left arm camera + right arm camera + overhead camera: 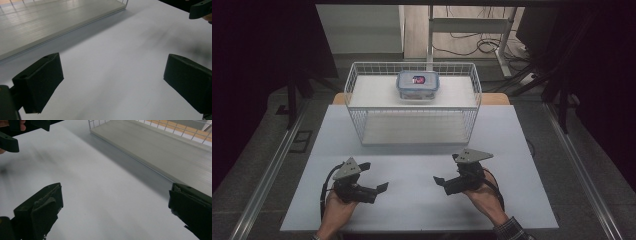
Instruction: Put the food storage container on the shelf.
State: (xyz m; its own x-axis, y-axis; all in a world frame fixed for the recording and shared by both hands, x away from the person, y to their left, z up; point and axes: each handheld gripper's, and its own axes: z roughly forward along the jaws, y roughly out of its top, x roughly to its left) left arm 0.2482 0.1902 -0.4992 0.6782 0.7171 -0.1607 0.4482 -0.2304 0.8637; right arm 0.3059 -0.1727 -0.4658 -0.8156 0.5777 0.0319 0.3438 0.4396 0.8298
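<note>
Black grippers (pixel 377 176) (pixel 446 169), jaws apart, above table (pixel 412 200)

We can't read the label on the lidded container (pixel 417 84), it's way too small. The right gripper (pixel 113 205) has its far jaw cut off by the frame edge, and the other gripper (pixel 15 131) is only partly in shot.

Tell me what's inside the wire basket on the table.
The white wire basket holds a clear lidded food container sitting on a pale board toward its back. Something red and pink shows through the lid, but what it is cannot be told. The container's underside is hidden.
</note>
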